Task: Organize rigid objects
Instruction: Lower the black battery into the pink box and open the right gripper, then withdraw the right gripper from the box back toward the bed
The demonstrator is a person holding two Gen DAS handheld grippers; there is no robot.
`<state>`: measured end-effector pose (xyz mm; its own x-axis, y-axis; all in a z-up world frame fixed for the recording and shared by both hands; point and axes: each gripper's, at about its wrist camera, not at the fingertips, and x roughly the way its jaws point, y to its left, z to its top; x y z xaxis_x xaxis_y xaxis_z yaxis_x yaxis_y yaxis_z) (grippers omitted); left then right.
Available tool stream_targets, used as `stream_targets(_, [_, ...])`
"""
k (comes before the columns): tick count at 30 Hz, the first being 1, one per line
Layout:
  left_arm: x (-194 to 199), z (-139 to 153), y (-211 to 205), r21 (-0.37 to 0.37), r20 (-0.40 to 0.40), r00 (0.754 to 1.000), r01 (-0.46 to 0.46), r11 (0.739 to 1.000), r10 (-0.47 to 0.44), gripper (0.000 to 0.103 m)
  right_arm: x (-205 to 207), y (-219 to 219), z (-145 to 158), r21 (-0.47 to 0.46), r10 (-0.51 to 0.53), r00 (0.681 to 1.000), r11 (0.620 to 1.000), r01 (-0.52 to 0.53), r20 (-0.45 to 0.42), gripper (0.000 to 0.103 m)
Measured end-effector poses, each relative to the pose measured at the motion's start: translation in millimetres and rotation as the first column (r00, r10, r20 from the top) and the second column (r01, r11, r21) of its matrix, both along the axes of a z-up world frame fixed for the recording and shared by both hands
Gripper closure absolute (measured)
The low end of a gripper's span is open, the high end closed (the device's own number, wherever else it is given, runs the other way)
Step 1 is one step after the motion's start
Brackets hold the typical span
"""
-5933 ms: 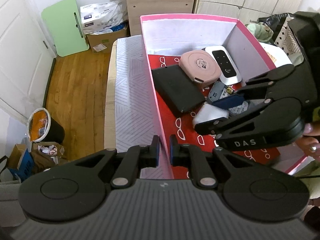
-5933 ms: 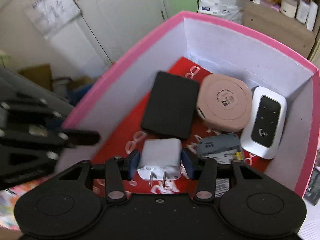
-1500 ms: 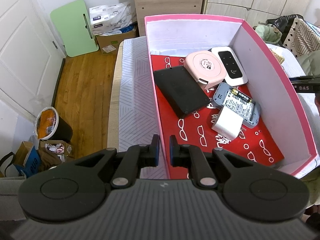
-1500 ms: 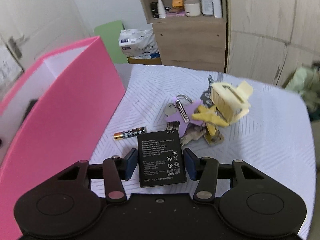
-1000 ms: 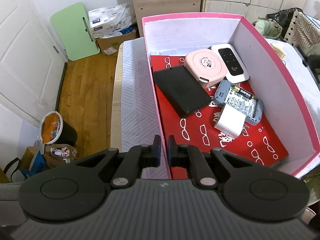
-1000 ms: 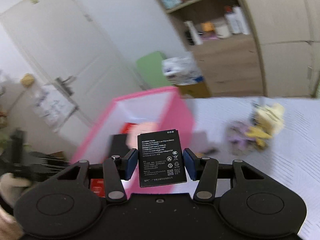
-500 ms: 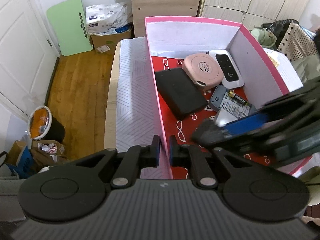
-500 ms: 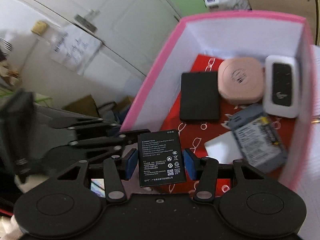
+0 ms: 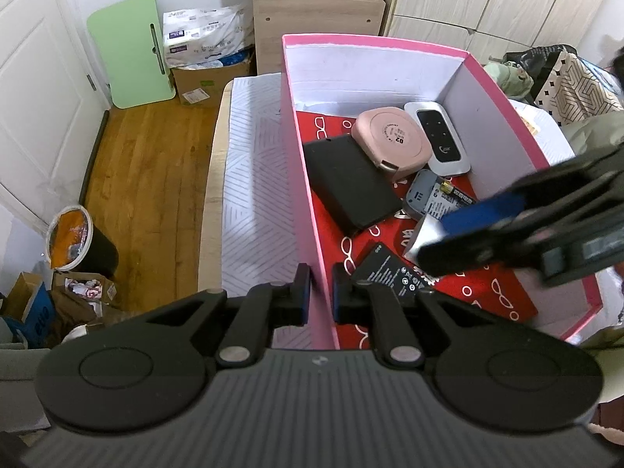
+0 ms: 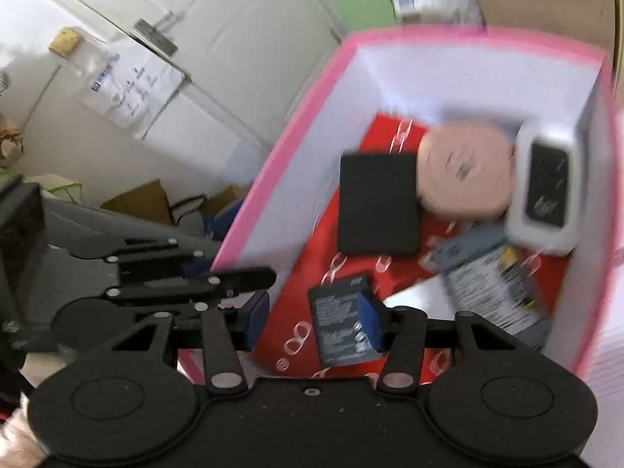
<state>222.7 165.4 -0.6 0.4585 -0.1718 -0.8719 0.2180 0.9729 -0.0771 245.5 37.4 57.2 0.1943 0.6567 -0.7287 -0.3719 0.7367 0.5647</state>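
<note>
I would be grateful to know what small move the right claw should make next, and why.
Probably lift the right claw straight up and out of the pink box. The battery lies flat on the box's red floor, outside the claw's open pads, so nothing is left to place. The left claw grips the near wall, steadying the box.

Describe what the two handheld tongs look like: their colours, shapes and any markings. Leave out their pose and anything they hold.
Both tongs are matt black plastic. The left tongs have a ribbed grey-black body, two round discs, silver pivot rivets on angular linkage arms, and blue pads on their fingers. The right tongs share that build: smooth black body, two discs, silver rivets, blue pads. Lettering on the side of the right tongs is blurred.
</note>
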Motion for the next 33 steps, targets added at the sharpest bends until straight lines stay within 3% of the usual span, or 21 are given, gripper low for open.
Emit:
stream_targets(7, [2, 1, -5, 0.033, -0.011, 1.0, 0.019, 0.999, -0.019, 0.093, -45, -49, 39, -0.012, 0.014, 0.98, 1.0, -0.011, 0.199, 0.047])
stream_targets(11, [2, 1, -3, 0.027, -0.012, 1.0, 0.015, 1.0, -0.015, 0.093, -69, -94, 49, -0.066, -0.069, 0.95, 0.993, 0.093, 0.305, 0.047])
stream_targets(17, [-1, 3, -6, 0.04, 0.002, 1.0, 0.013, 0.999, -0.013, 0.093, -97, -157, 40, -0.164, -0.156, 0.871, 0.952, 0.258, 0.465, 0.047])
stream_targets(21, [-6, 2, -10, 0.071, 0.02, 1.0, 0.015, 0.997, -0.017, 0.094, -99, -178, 18, -0.189, -0.177, 0.844, 0.932, 0.309, 0.506, 0.046])
stream_targets(28, [-11, 1, -13, 0.084, 0.055, 0.998, 0.005, 0.996, -0.01, 0.094, -69, -185, -37, -0.222, -0.164, 0.845, 0.923, 0.313, 0.509, 0.046])
stream_targets(30, [-11, 1, -12, 0.083, 0.054, 0.999, -0.001, 0.997, -0.004, 0.094, -53, -188, -47, -0.21, -0.176, 0.854, 0.927, 0.311, 0.489, 0.046])
stream_targets(33, [-13, 1, -14, 0.089, 0.052, 0.999, 0.0, 0.996, -0.005, 0.094, -29, -201, -54, -0.187, -0.217, 0.842, 0.919, 0.347, 0.495, 0.046])
